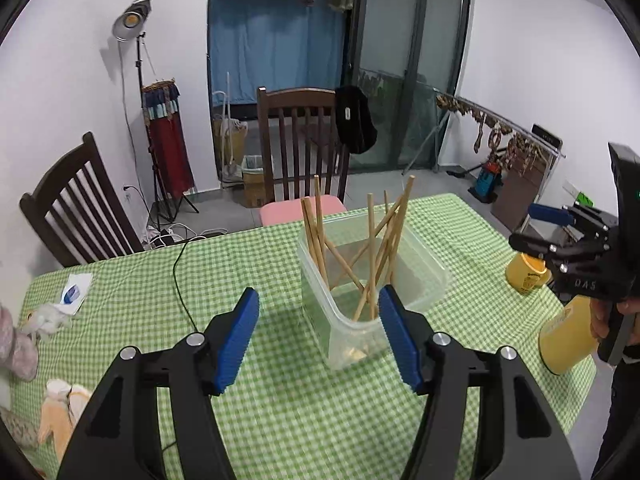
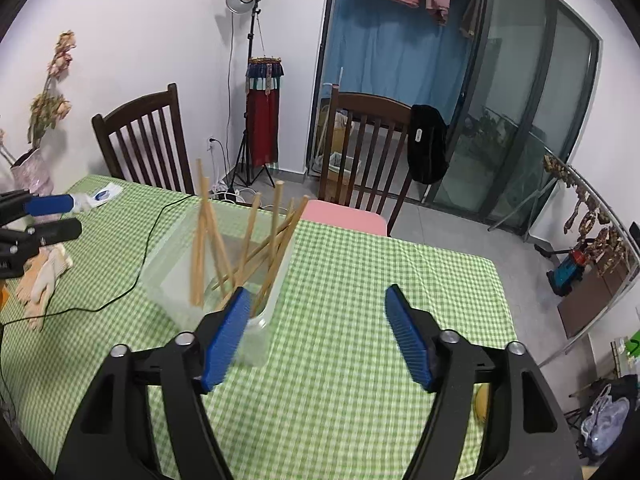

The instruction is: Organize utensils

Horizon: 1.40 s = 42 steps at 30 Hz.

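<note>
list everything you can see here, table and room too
chopsticks: about nine, tan wood, standing in the container
container: one, clear plastic, mid-table
tablecloth: one, green-white check, over the table
mugs: two, yellow, right side of the table
cable: one, black, across the cloth
packet: one, white-blue, far left
gloves: pale, left edge
chairs: two, dark wood, one with a pink cushion
lamp: one, on a stand
left tongs: blue pads, open, empty
right tongs: blue pads, open, empty
</note>
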{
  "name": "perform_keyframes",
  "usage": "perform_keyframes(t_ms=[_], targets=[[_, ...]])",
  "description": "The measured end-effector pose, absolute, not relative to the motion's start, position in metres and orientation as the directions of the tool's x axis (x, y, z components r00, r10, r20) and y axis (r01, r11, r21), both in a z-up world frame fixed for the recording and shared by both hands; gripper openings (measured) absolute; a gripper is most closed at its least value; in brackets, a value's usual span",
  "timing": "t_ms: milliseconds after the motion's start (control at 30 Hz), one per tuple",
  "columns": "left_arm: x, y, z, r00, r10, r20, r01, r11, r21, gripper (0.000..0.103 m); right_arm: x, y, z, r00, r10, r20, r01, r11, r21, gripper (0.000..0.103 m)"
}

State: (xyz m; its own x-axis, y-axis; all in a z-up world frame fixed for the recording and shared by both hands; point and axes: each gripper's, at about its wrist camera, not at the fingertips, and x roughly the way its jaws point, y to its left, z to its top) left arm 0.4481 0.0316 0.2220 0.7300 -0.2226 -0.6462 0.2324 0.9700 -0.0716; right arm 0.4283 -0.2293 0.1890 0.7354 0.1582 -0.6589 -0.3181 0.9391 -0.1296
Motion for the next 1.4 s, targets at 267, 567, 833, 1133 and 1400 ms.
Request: perform_keyframes(t_ms=[267, 567, 833, 1133, 1400], targets=[[0.378, 0.035, 0.234, 0.77, -0.239, -0.592, 0.228, 0.969, -0.094, 0.07, 0.376, -0.219, 0.201, 0.762, 0.178, -0.623, -0.325, 0.937, -0.13, 0.074], [0.3, 0.02, 0.235, 0.812, -0.225, -0.539, 0.244, 0.969, -0.038, 0.077, 0.315, -0.211, 0.201, 0.791, 0.205, -0.577, -0.345, 0.928, -0.143, 0.083], [0.242, 0.017, 0.225, 0.852, -0.212, -0.478, 0.214, 0.975, -0.051, 0.086, 0.261, -0.212, 0.187, 0.799, 0.279, -0.532, -0.366, 0.929, -0.062, 0.085], [0.18, 0.023, 0.203, 0.911, -0.121, -0.394, 0.115, 0.993, -0.04, 0.091, 0.213, -0.206, 0.162, 0.84, 0.269, -0.471, -0.346, 0.935, -0.083, 0.085], [0.139, 0.017, 0.189, 0.951, -0.068, -0.301, 0.065, 0.998, -0.021, 0.096, 0.17, -0.208, 0.144, 0.908, 0.217, -0.358, -0.265, 0.96, -0.091, 0.087]])
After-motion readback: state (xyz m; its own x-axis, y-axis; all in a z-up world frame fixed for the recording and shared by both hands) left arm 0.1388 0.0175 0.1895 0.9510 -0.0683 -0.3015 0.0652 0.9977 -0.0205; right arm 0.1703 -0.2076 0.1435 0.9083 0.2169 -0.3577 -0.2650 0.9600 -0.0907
